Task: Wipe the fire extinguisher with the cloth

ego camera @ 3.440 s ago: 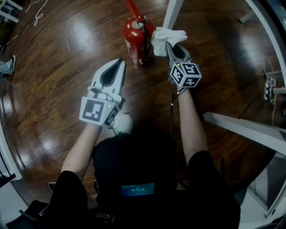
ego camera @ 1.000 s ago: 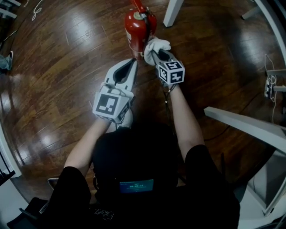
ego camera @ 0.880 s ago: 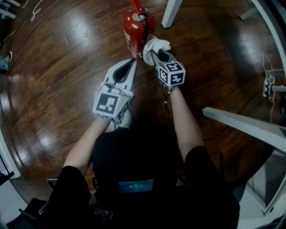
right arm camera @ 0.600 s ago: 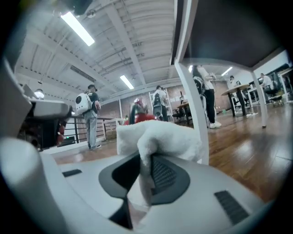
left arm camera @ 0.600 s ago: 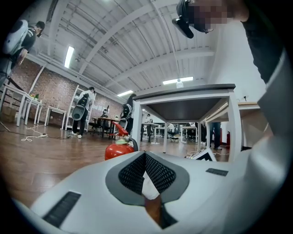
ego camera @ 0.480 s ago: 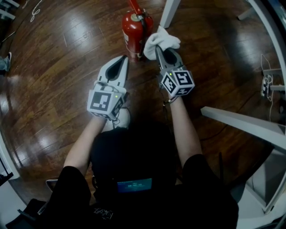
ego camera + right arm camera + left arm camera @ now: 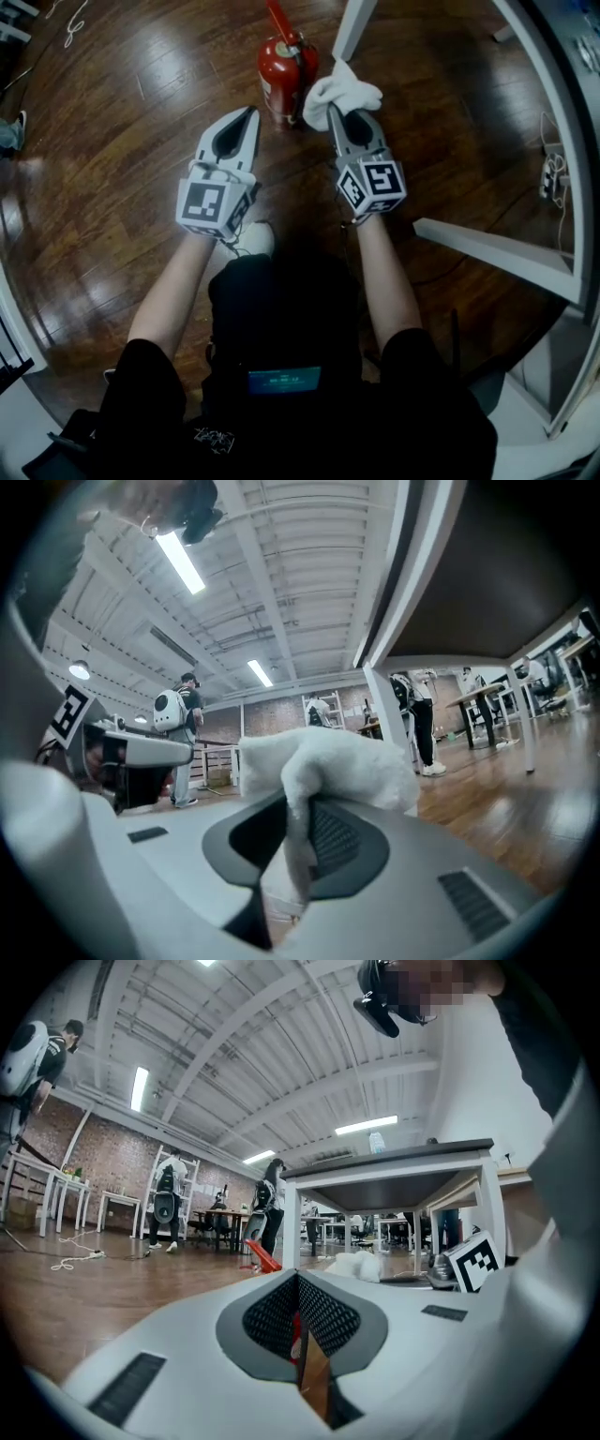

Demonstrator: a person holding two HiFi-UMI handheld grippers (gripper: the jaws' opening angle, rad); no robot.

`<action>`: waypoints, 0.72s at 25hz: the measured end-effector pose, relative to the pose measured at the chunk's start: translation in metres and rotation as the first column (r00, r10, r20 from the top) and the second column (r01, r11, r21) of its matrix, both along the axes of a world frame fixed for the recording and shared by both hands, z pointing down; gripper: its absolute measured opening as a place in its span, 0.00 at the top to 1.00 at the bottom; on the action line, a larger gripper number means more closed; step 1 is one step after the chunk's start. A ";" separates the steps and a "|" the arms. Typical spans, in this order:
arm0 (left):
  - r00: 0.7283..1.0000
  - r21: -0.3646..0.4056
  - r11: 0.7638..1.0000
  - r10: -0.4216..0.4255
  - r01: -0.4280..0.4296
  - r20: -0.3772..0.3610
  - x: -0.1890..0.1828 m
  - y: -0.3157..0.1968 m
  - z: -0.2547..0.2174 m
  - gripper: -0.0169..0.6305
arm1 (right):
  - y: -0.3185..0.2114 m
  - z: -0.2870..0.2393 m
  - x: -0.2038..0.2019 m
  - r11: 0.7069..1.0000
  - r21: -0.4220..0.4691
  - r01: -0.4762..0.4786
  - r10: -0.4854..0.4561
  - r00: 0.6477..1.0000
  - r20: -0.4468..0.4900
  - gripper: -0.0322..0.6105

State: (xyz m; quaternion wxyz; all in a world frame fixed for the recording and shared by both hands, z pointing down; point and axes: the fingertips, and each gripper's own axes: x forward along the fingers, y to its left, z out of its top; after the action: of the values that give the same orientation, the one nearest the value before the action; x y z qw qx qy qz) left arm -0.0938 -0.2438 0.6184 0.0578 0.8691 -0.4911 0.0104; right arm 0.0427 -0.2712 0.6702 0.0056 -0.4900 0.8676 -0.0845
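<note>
Seen from above, a person's two forearms reach forward, each hand holding a white tool. The left hand-held gripper [image 7: 249,112] has its jaws pressed together on nothing. It hangs beside the other, probably kept free for steadying. The right hand-held gripper [image 7: 330,109] pinches a crumpled white cloth [image 7: 345,89], bunched ahead of its tips as a wiping pad. Just beyond, an upright red metal fire extinguisher [image 7: 281,75] stands on the dark wooden floor [image 7: 122,141]. The cloth is just beside its right flank; contact is unclear. A white table leg [image 7: 352,26] rises behind. Count: two grippers, one cloth, one extinguisher.
</note>
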 end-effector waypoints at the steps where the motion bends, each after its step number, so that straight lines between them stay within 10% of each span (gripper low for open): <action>1: 1.000 0.002 1.000 -0.007 0.007 0.001 -0.004 0.000 -0.019 0.97 | 0.006 -0.014 0.001 1.000 -0.006 -0.007 0.007 1.000 -0.010 0.83; 18: 0.999 -0.083 0.996 -0.020 0.018 -0.025 -0.012 0.166 -0.430 0.98 | 0.226 -0.421 0.028 0.993 -0.121 0.013 -0.017 0.999 -0.038 0.83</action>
State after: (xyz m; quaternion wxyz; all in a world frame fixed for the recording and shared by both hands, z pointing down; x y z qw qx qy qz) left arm -0.1060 -0.0779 0.1882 0.1003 0.8614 -0.4976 0.0191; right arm 0.0707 -0.0452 0.2495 -0.0415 -0.4844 0.8646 -0.1272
